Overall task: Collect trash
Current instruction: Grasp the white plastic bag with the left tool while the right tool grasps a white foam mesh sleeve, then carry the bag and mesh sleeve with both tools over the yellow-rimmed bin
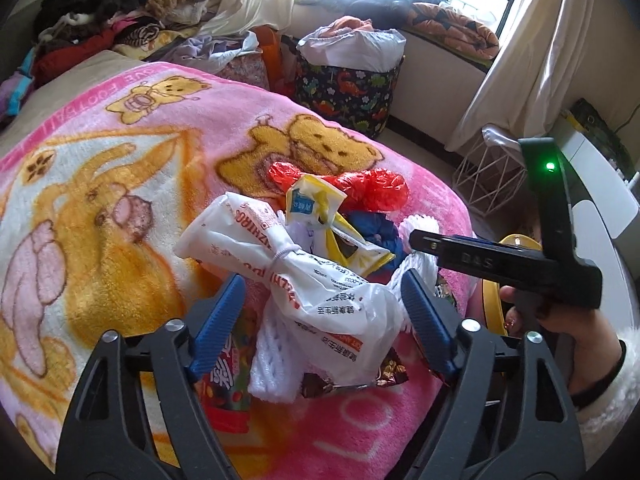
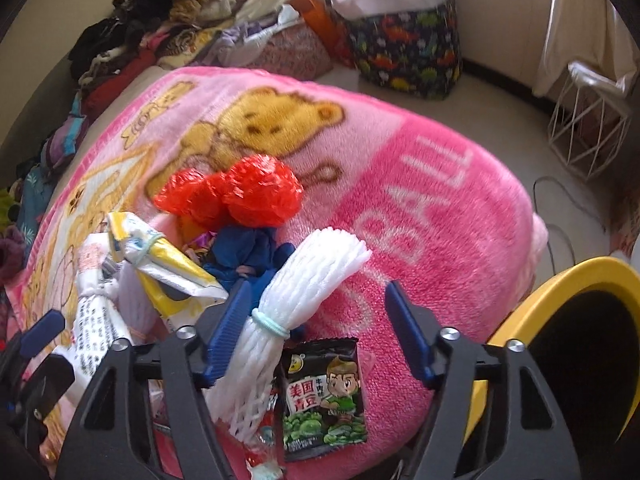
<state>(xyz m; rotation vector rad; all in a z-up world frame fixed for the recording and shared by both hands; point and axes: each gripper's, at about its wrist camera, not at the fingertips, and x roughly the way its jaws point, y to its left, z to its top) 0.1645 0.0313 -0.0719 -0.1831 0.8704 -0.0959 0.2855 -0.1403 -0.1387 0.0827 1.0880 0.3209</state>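
Note:
A pile of trash lies on a pink bear blanket [image 1: 120, 168]. My left gripper [image 1: 324, 292] is open, its blue fingers on either side of a white printed bag tied with a band [image 1: 304, 280]. Beyond it lie a yellow-white packet [image 1: 316, 204], a red plastic bag [image 1: 360, 188] and a blue cloth [image 1: 372, 224]. My right gripper [image 2: 316, 304] is open over a white foam net bundle [image 2: 304, 280] and a black-green snack packet [image 2: 324, 396]. The red bag [image 2: 248, 192] and the yellow packet [image 2: 168, 264] show in the right wrist view. A yellow-rimmed bin [image 2: 576, 320] stands at the right.
A dinosaur-print basket [image 1: 348, 80] holding a white bag stands on the floor beyond the bed. A white wire basket [image 1: 492, 176] stands by the curtain. Clothes [image 1: 120, 12] are heaped at the back left. A red snack packet [image 1: 228, 392] lies under my left gripper.

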